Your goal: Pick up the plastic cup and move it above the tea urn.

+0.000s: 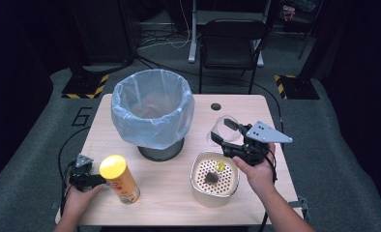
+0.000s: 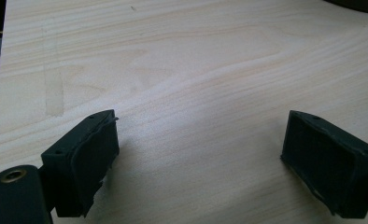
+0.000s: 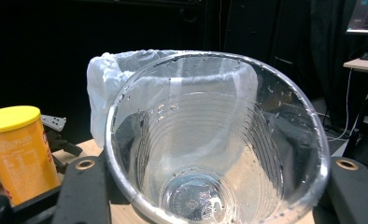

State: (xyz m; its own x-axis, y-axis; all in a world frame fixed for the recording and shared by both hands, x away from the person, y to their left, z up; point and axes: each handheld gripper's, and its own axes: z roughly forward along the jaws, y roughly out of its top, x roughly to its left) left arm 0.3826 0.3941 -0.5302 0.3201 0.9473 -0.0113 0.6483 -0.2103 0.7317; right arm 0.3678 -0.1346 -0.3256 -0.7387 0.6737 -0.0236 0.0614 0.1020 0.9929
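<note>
One clear cup point(image 1: 221, 129) clenched in right gripper point(image 1: 226, 137); left gripper point(image 2: 198, 158) released; one canister point(image 1: 119, 179), one bin point(image 1: 152, 113)

Readable marks: 1 numeral, "6", light on the grey floor mat point(image 1: 80, 116), beyond the table's far left corner, well past the left gripper point(image 1: 84, 175). Print on the yellow canister point(image 1: 120, 180) just beside that gripper is too blurred to read. Embossing in the clear cup's point(image 3: 210, 140) base, between the right gripper's jaws, illegible.

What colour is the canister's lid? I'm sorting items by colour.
Yellow; the canister's lid shows best in the high view, beside the left gripper.
</note>
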